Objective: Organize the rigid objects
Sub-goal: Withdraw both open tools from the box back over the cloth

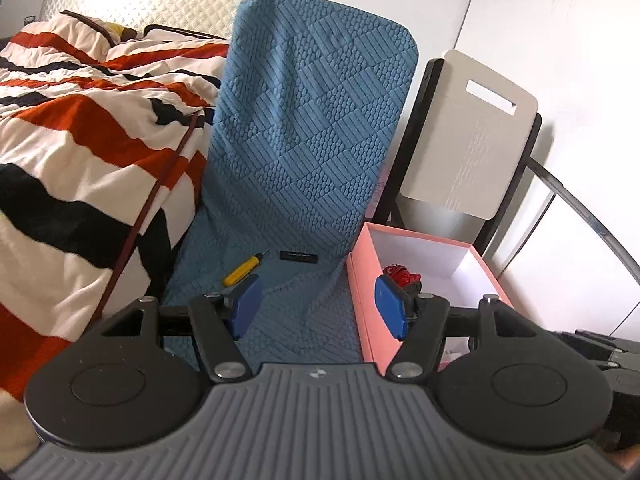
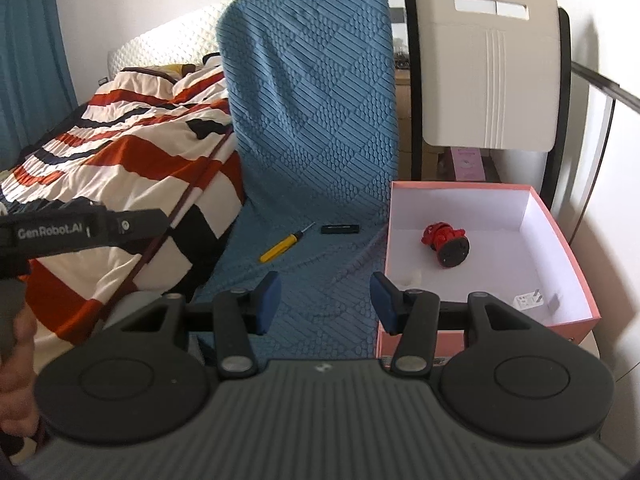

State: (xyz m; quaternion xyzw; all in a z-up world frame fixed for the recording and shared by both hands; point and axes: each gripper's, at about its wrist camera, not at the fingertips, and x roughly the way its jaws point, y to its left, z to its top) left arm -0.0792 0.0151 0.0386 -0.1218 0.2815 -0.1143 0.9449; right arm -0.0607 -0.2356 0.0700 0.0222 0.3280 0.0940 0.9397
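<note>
Left gripper (image 1: 318, 306) jaws spread, nothing between. Right gripper (image 2: 325, 303) jaws spread, nothing between. Yellow screwdriver (image 2: 285, 245) and black stick (image 2: 340, 229) on blue cloth (image 2: 316, 120) ahead of jaws. Red toy (image 2: 446, 242) inside pink box (image 2: 576, 276), ahead-right of right jaws.

Bright daylight; soft shadows; strong fisheye bending at edges.

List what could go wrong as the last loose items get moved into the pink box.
1. The yellow screwdriver is slim and lies on the bumpy blue cover; it may roll or slip from open pads.
2. The small black stick lies flat, so fingers may snag the fabric.
3. The red toy already sits in the pink box; dropped items could hit it.
</note>
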